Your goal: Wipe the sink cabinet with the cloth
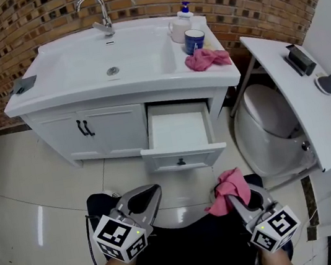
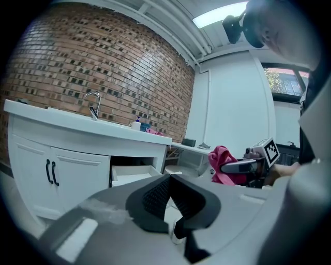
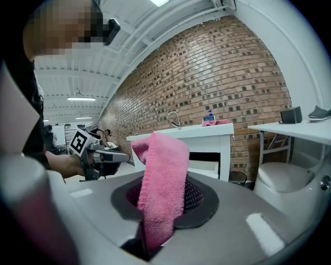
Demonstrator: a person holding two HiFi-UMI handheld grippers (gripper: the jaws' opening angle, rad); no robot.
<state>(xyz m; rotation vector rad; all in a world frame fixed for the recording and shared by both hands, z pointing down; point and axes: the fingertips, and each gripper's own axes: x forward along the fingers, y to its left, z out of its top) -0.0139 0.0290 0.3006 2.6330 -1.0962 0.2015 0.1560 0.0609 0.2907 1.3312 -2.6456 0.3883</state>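
Your right gripper (image 1: 228,199) pinched the cloth (image 1: 232,183), ready to wipe the cabinet (image 1: 59,135). Your left gripper (image 1: 153,192) sat closed and empty.

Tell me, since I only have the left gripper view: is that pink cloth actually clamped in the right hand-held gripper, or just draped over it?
Observer: Clamped. The right gripper view shows the pink cloth pinched between the shut jaws of the right hand-held gripper, with its free end folding over above them.
Operator: The cabinet drawer is open. Is anything in it?
Observer: The head view looks down into the drawer, and its white inside looks bare.
Operator: Is that another cloth up top?
Observer: Yes. In the head view a second pink cloth lies bunched on the countertop, beside a blue cup.
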